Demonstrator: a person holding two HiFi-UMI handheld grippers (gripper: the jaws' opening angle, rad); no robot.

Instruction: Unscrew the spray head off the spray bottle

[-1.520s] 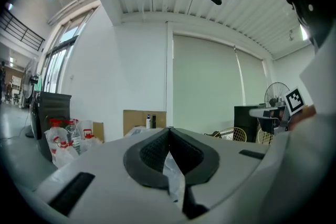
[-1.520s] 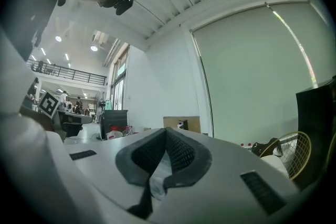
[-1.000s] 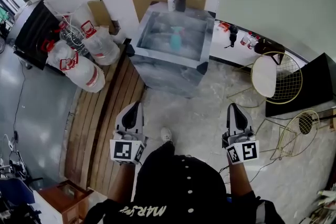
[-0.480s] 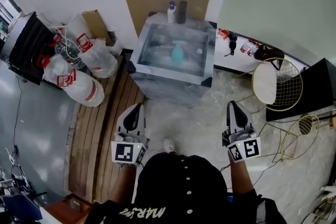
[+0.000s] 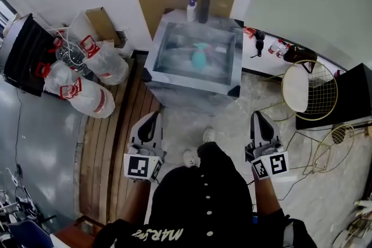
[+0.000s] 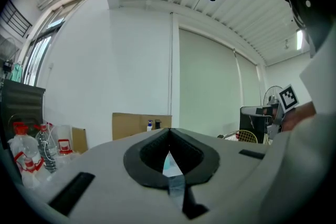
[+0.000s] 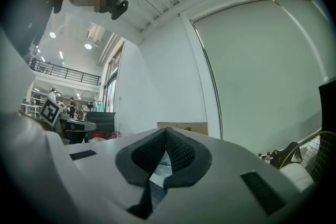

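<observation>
Though blurry, spray bottle (image 5: 200, 57) looks upright on table (image 5: 187, 90) — L gripper (image 5: 152, 117), R gripper (image 5: 257, 115) closed, empty.

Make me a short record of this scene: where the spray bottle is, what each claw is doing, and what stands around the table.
spray bottle: teal, on the table, untouched
left claw: shut, empty, short of the table
right claw: shut, empty, short of the table
table's far edge: white bottle, dark container
left of table: water jugs
right of table: wire chair
</observation>
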